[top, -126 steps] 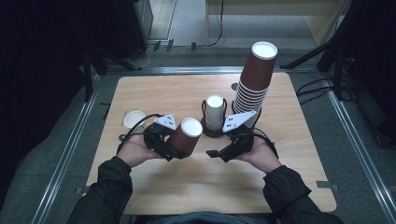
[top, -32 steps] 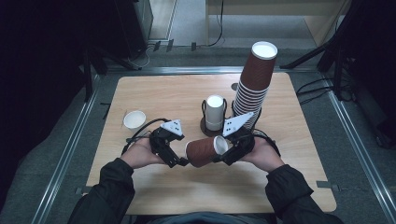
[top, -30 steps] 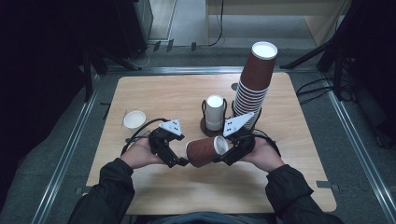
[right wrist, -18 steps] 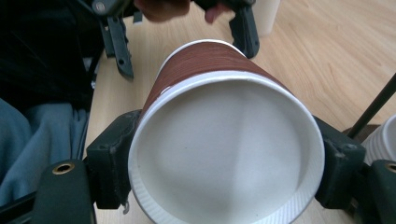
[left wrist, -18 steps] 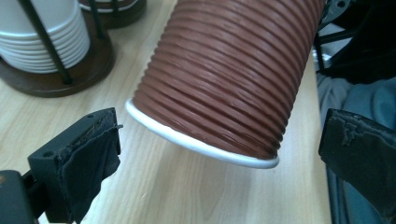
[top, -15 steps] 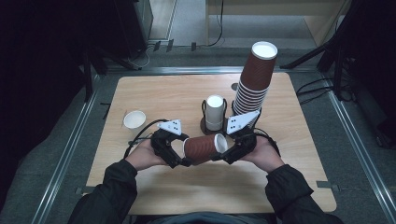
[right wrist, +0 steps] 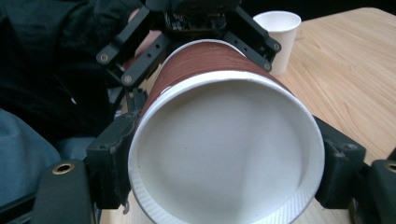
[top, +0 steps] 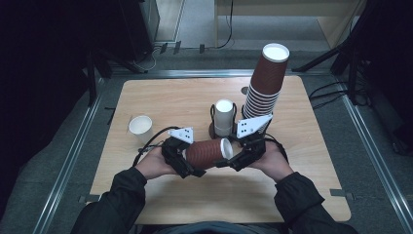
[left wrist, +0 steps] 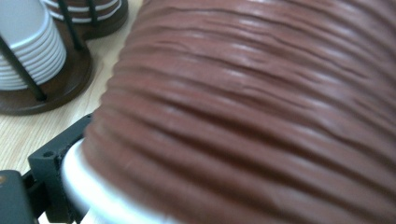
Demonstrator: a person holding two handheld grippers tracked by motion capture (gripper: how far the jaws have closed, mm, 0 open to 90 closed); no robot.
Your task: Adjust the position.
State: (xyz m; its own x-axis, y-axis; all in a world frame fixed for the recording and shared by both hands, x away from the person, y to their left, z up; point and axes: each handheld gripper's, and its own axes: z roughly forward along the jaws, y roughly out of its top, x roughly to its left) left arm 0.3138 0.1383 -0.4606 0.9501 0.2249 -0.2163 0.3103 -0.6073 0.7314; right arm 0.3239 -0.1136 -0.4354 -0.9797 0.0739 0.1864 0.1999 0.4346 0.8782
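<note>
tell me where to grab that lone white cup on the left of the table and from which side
Take the white cup across its side wall just below the rim, coming in level from the person's side. It stands upright, mouth up, alone on bare table, and its round tapered wall probably suits two opposed pads better than a pinch on the thin rim.

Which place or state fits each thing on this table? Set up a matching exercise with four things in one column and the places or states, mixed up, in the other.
Things:
1. brown cup
2. white cup
3. tall stack of brown cups
4. white cups in the wire holder

Places or states:
A. standing alone at the table's left
B. lying sideways between both grippers
C. at the table's middle
D. rising highest, right of the holder

Pairs: 1-B, 2-A, 3-D, 4-C
</note>
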